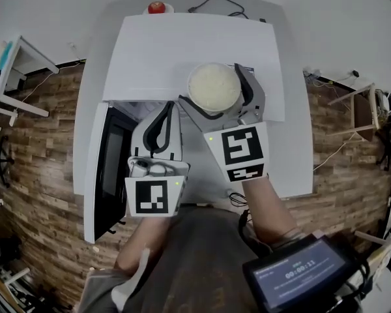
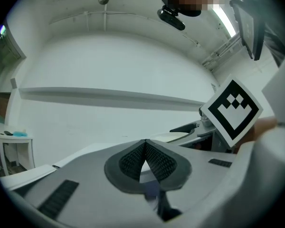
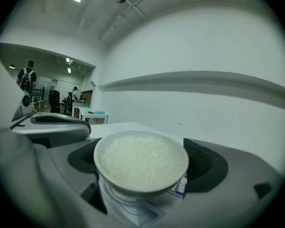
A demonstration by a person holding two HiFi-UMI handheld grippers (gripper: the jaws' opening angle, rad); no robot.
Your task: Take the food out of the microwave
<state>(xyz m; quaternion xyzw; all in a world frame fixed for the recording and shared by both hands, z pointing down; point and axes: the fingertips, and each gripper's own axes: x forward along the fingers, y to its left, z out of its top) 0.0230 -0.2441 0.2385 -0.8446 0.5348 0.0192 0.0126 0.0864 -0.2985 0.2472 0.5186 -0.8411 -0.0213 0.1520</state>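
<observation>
A white bowl of rice (image 1: 212, 83) hangs over the front of the white microwave's top (image 1: 176, 51), with my right gripper (image 1: 216, 95) shut on it, one jaw on each side. The right gripper view shows the rice bowl (image 3: 140, 160) filling the space between the dark pads (image 3: 206, 164). My left gripper (image 1: 165, 112) is shut with nothing in it, just left of the bowl and over the microwave's front. Its tips (image 2: 143, 145) meet in the left gripper view. The microwave door (image 1: 107, 168) stands swung open to the left. The cavity is hidden.
The microwave stands on a white table (image 1: 293, 142). A red round object (image 1: 156, 7) and cables (image 1: 215, 6) lie behind it. A small white table (image 1: 19, 60) is at the left, a wooden stand (image 1: 363, 109) at the right. People (image 3: 26, 77) stand far off.
</observation>
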